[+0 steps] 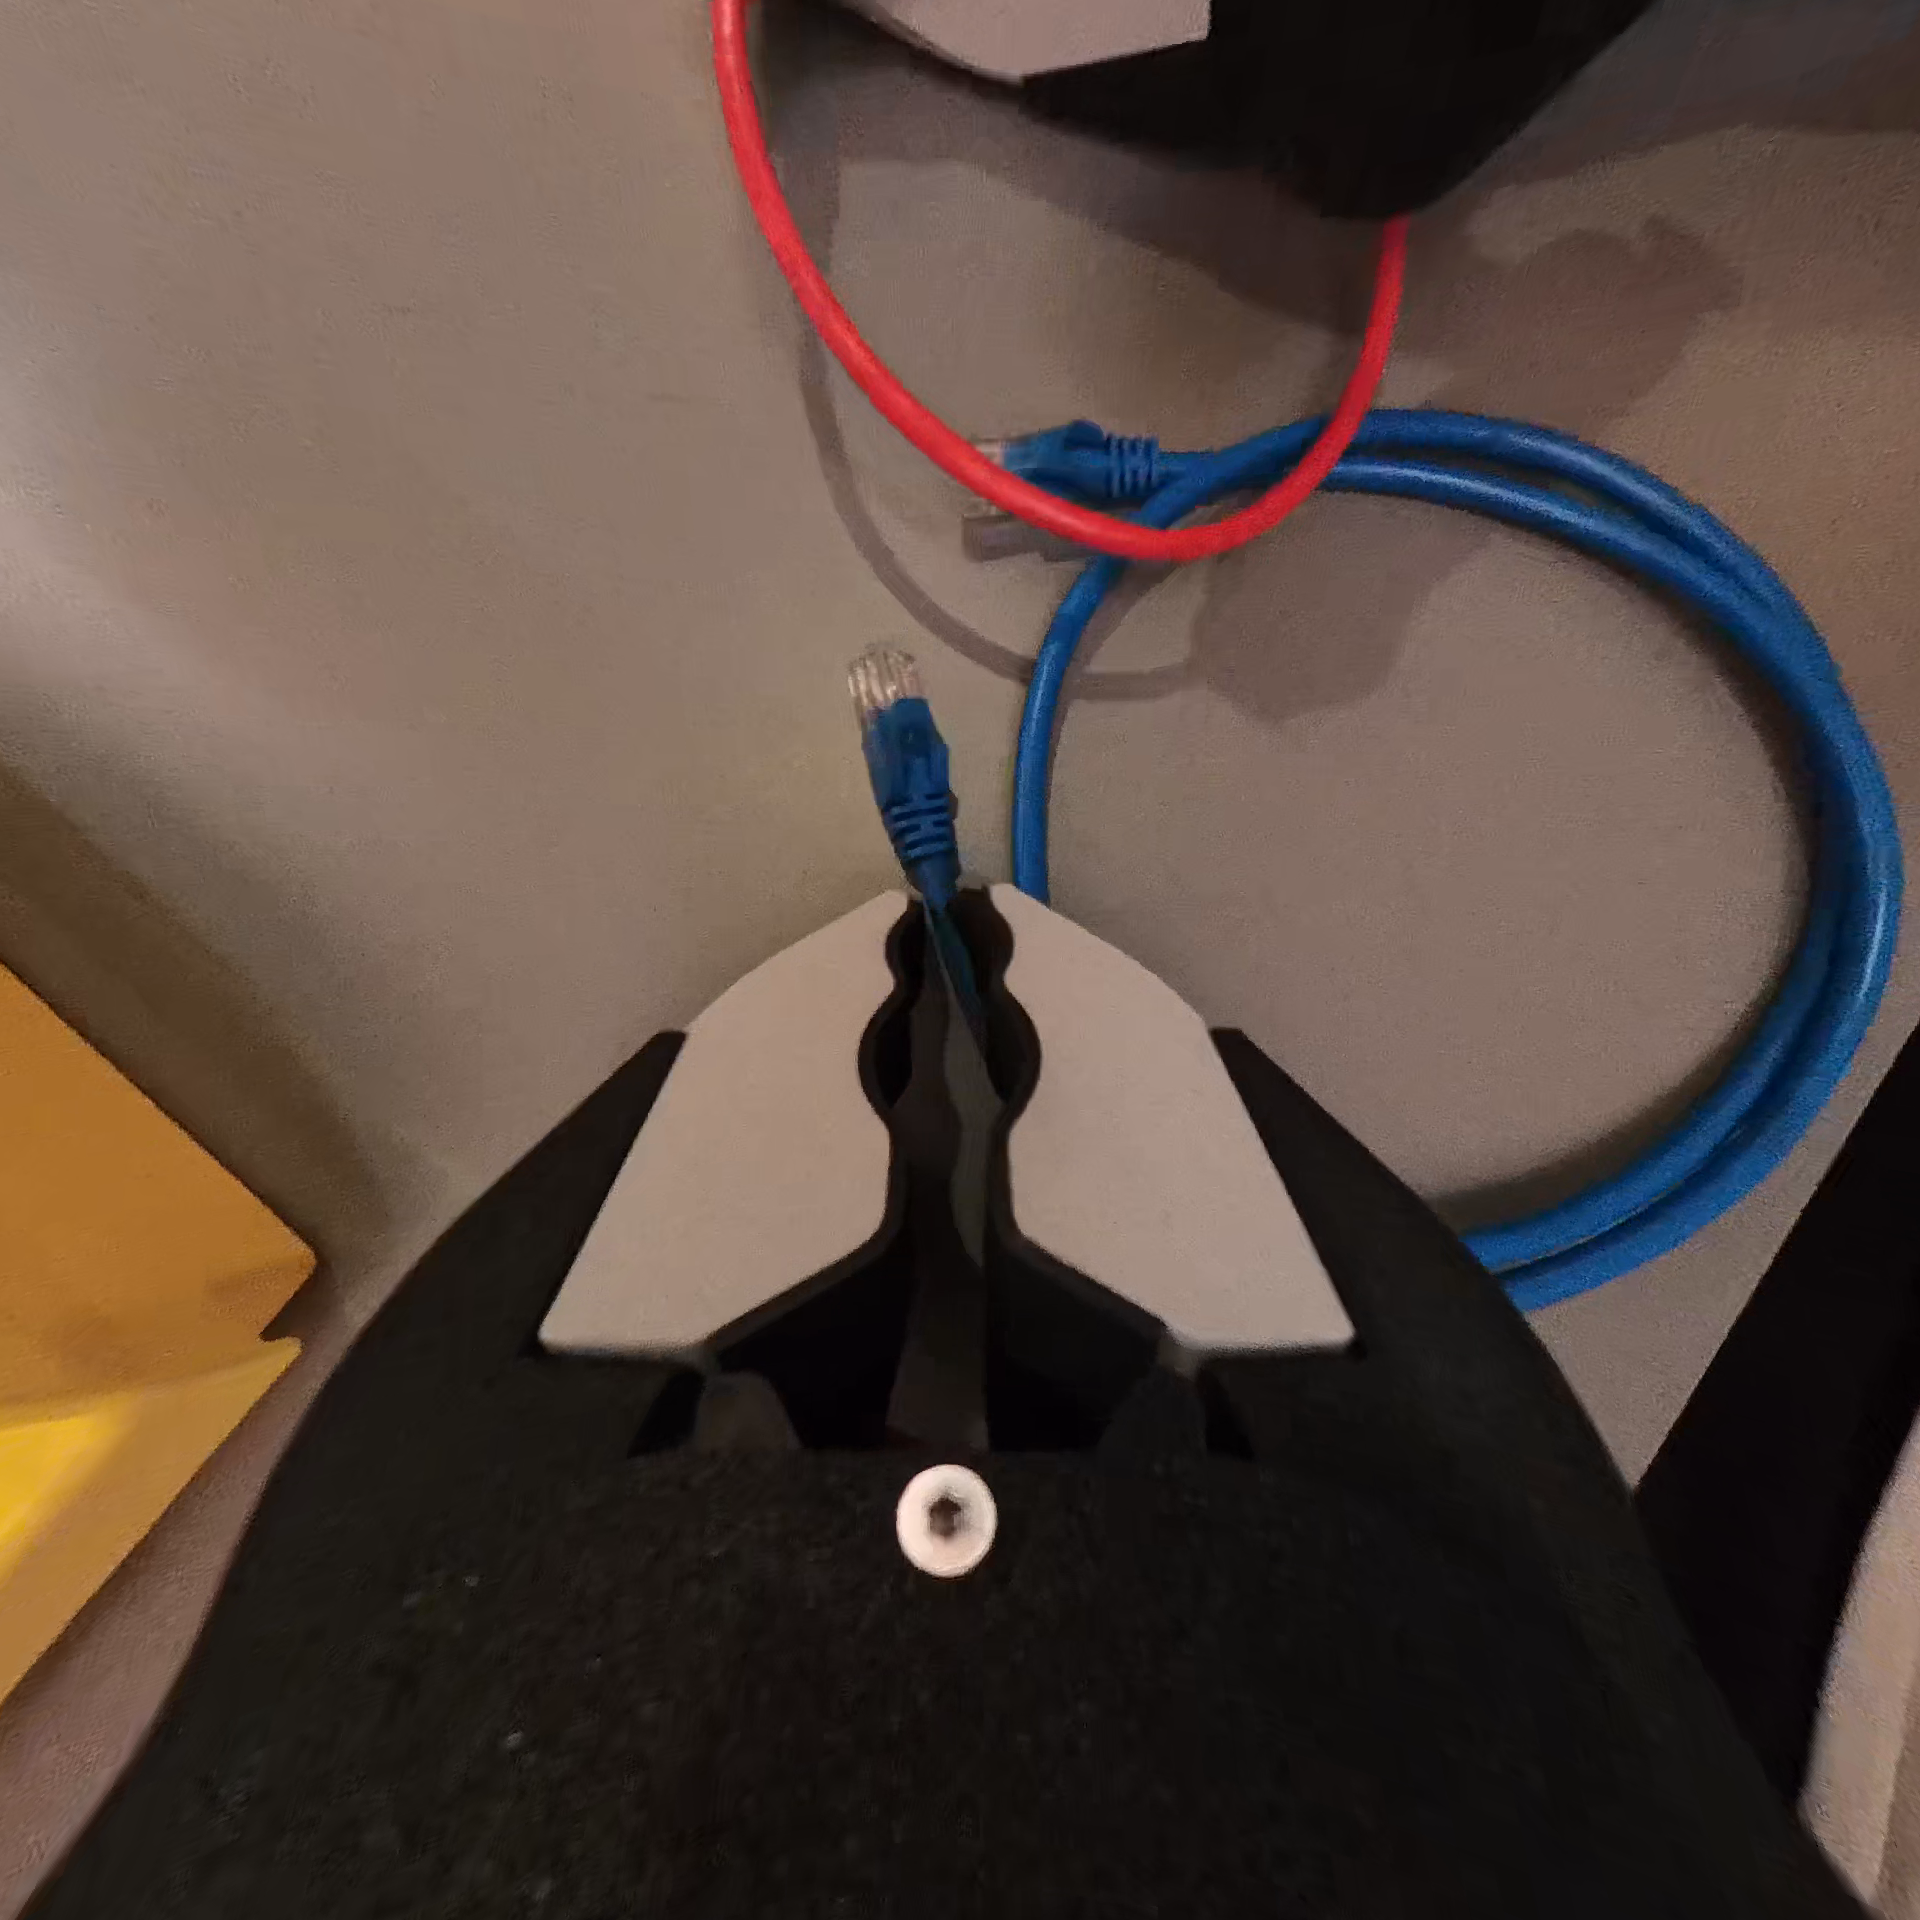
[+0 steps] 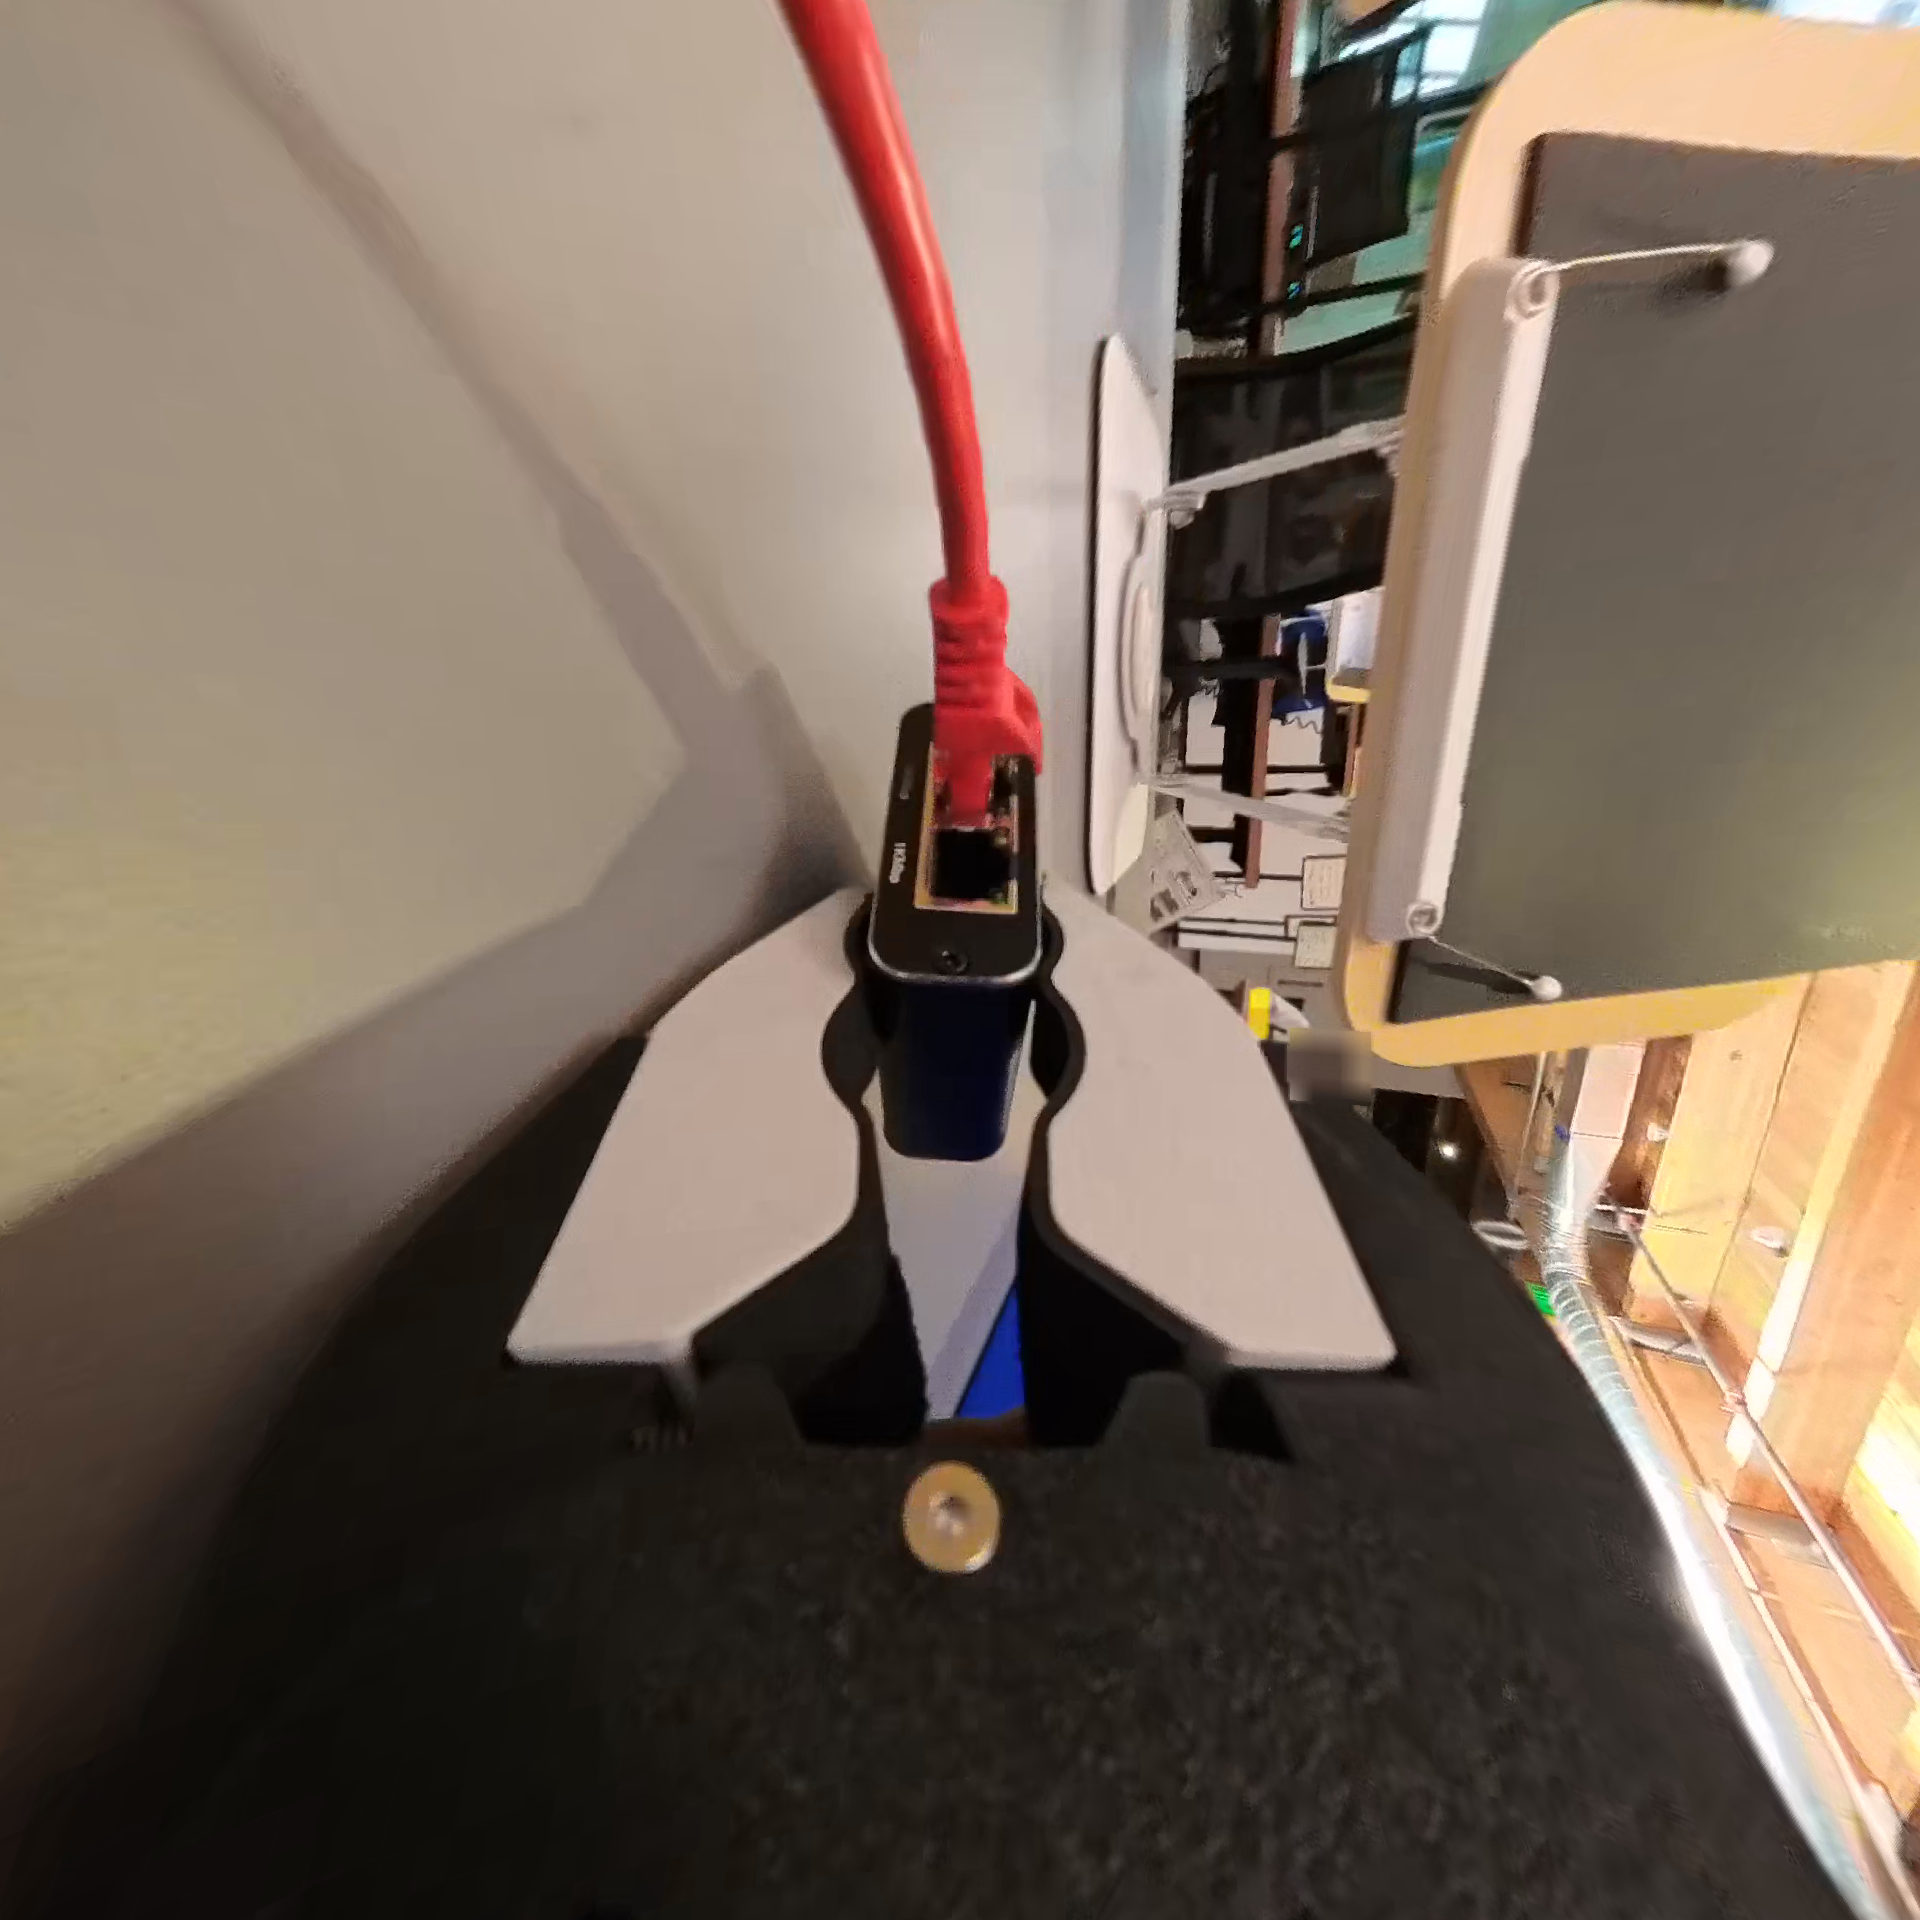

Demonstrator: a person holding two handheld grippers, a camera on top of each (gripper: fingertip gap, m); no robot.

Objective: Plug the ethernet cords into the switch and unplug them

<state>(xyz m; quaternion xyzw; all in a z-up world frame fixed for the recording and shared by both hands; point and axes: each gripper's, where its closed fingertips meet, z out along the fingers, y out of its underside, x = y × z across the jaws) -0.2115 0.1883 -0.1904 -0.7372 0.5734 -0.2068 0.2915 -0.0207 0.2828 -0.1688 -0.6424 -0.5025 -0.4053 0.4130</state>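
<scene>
In the left wrist view my left gripper (image 1: 951,899) is shut on the blue ethernet cord just behind its plug (image 1: 902,758), which points away over the grey table (image 1: 416,520). The rest of the blue cord (image 1: 1787,831) loops on the table to the right, with its other plug (image 1: 1081,457) under a red cord (image 1: 831,322). In the right wrist view my right gripper (image 2: 954,914) is shut on a small black switch (image 2: 951,935), held in the air. A red cord's plug (image 2: 977,717) sits in its far port. The near port (image 2: 971,868) is empty.
A yellow object (image 1: 114,1226) lies at the left on the table. The other gripper's dark body (image 1: 1299,94) shows at the top of the left wrist view. A wall (image 2: 364,468), a chair back (image 2: 1683,561) and shelving fill the right wrist view. My right fingertips sit around 20 cm from my left ones.
</scene>
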